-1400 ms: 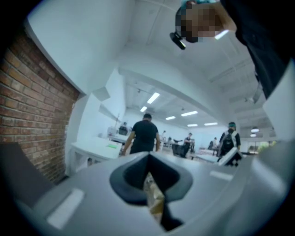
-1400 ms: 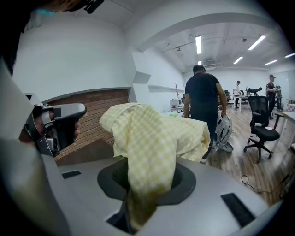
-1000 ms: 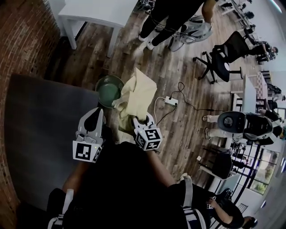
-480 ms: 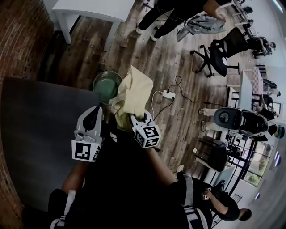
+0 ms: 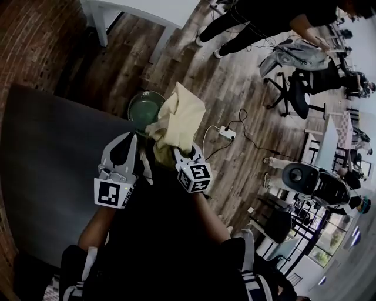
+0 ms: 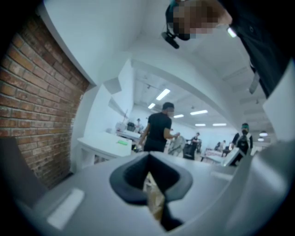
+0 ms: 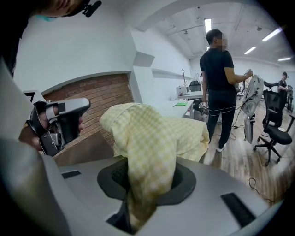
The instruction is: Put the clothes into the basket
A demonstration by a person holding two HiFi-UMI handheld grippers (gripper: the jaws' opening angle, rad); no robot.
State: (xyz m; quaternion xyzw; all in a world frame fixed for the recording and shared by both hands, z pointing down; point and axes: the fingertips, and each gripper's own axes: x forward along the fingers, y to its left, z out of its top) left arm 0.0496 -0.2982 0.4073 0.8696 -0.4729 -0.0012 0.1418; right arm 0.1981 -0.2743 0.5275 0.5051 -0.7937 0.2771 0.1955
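Note:
A pale yellow checked cloth (image 5: 179, 117) hangs bunched from my right gripper (image 5: 176, 151), which is shut on it. In the right gripper view the cloth (image 7: 147, 133) spills up and forward out of the closed jaws of the right gripper (image 7: 143, 184). A round green basket (image 5: 131, 109) stands on the wooden floor just beyond the cloth, which overlaps its right rim. My left gripper (image 5: 126, 144) is to the left of the cloth, over the grey surface, shut and holding nothing. In its own view the left gripper (image 6: 152, 184) shows only a thin tan sliver in the slit between its jaws.
A dark grey surface (image 5: 41, 153) fills the left, with a brick wall (image 5: 29, 47) behind it. A white table (image 5: 147, 9) stands beyond the basket. A power strip (image 5: 226, 133) with cables lies on the floor. A person (image 5: 258, 23) and an office chair (image 5: 308, 88) are at the far right.
Both grippers have moved a little forward and down toward the basket. The yellow cloth went with the right gripper and now overlaps the basket's right rim.

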